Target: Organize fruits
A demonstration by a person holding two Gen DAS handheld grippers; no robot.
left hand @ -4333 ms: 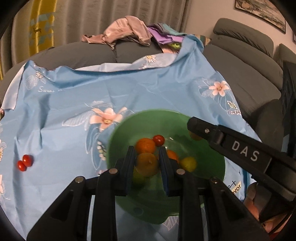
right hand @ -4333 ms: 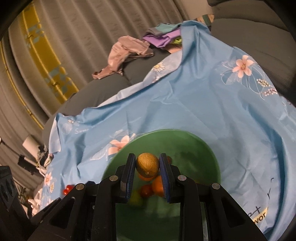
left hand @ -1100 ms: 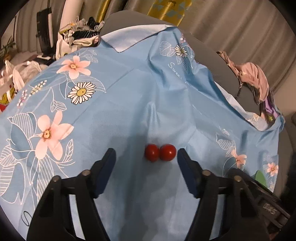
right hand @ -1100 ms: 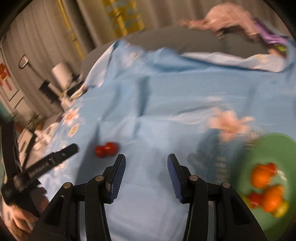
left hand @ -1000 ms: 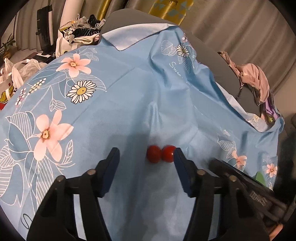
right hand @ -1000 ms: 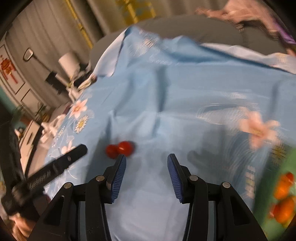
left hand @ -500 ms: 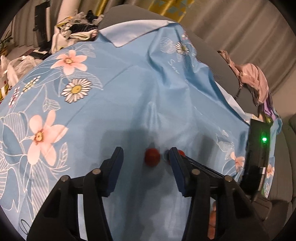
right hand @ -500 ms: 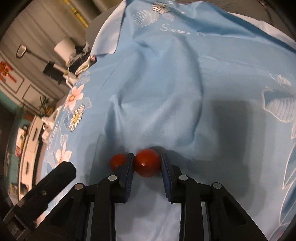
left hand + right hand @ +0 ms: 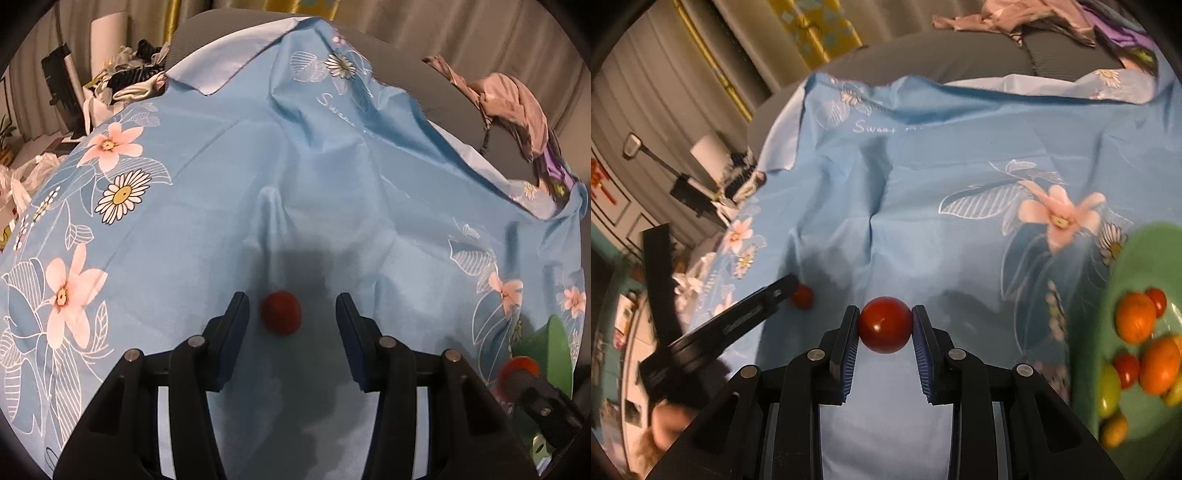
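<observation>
Nearest in the right wrist view, the right claw (image 9: 885, 326) is clamped on a cherry tomato (image 9: 885, 325), its ribbed blue pads (image 9: 849, 341) pressing the smooth, glossy red skin from both sides at the fruit's widest part, which seems a sensible hold for something round and slippery that would squirt out of an off-centre pinch. The tomato appears raised off the cloth, probably so it can travel to the green bowl (image 9: 1126, 258) at the right edge, where oranges (image 9: 1137, 317), small red tomatoes and yellowish fruits already sit together. In the left wrist view the left claw (image 9: 291, 321) stands wide open and holds nothing; its fingers straddle a second cherry tomato (image 9: 281, 312) lying on the cloth, closer to the left finger than the right, seemingly lined up for a squeeze not yet made. That fruit looks more matte in the shadow. Beneath both lies a thin, pale blue cloth (image 9: 229, 206) printed with pink flowers and white daisies, creased into soft ridges that could let a round fruit roll. Beyond it, the grey cushioned surface it covers shows, with a crumpled pinkish garment (image 9: 517, 96) heaped at the far right and pleated curtains behind.
</observation>
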